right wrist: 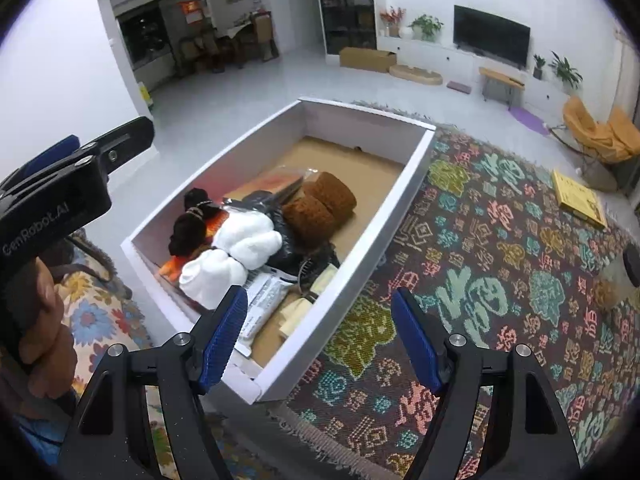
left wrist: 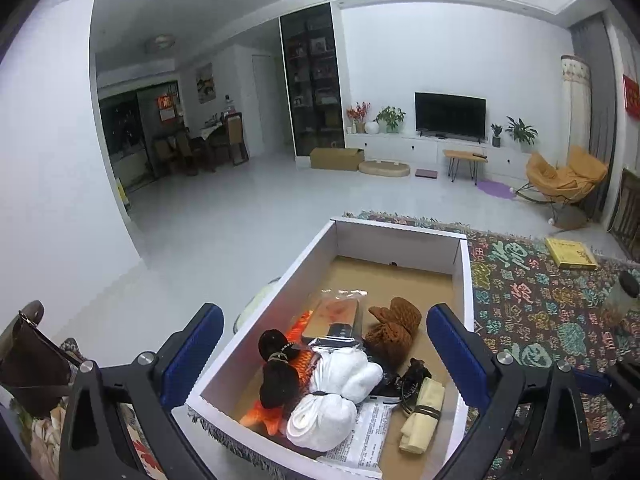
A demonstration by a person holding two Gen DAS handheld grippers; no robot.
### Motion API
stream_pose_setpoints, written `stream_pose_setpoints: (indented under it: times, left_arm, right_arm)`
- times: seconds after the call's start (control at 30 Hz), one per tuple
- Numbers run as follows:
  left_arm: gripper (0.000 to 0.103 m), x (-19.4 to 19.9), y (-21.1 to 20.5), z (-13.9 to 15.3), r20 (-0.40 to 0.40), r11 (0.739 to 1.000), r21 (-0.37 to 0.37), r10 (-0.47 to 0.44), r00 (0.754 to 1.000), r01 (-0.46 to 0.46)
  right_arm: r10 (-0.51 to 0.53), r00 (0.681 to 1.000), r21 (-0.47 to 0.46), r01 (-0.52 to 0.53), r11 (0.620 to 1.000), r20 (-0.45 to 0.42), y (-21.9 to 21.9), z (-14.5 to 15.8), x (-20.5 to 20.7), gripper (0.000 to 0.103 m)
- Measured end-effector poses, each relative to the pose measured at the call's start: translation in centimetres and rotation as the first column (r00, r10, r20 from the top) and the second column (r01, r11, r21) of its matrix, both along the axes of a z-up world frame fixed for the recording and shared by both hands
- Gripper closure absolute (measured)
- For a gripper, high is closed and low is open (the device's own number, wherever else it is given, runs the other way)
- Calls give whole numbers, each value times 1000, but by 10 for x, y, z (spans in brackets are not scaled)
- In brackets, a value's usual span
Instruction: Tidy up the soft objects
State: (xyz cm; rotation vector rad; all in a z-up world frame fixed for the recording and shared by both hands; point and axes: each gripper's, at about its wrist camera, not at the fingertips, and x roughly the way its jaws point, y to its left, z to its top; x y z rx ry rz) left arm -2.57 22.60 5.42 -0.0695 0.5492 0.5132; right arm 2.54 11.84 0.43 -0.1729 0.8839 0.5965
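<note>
A white open box (left wrist: 402, 236) (right wrist: 416, 160) sits on a patterned cloth. In it lie a white tied bundle (left wrist: 340, 392) (right wrist: 236, 256), a dark brown bundle (left wrist: 278, 368) (right wrist: 192, 216), a brown knit piece (left wrist: 394, 328) (right wrist: 320, 204), an orange cloth (left wrist: 264, 416), a cream roll (left wrist: 424, 416) (right wrist: 296, 312) and plastic packets (left wrist: 336, 312). My left gripper (left wrist: 324, 340) is open above the box's near end, empty; its body shows in the right wrist view (right wrist: 60, 188). My right gripper (right wrist: 320, 336) is open and empty over the box's near right corner.
The patterned cloth (right wrist: 500, 280) spreads to the right of the box, with a yellow book (left wrist: 570, 253) (right wrist: 580, 198) on it. A dark round object (left wrist: 622, 292) sits at the right edge. A brown bag (left wrist: 32, 360) and floral fabric (right wrist: 92, 320) lie on the left.
</note>
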Motion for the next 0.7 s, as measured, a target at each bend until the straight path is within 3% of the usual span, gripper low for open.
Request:
stream_pose_setpoints:
  times: [0.7]
  left_arm:
    - [2,-5,3,-1,-11,1000,-24,4,1000,-4]
  right_arm:
    - [1,1000,-17,0,1000,27,8,11,-7,26]
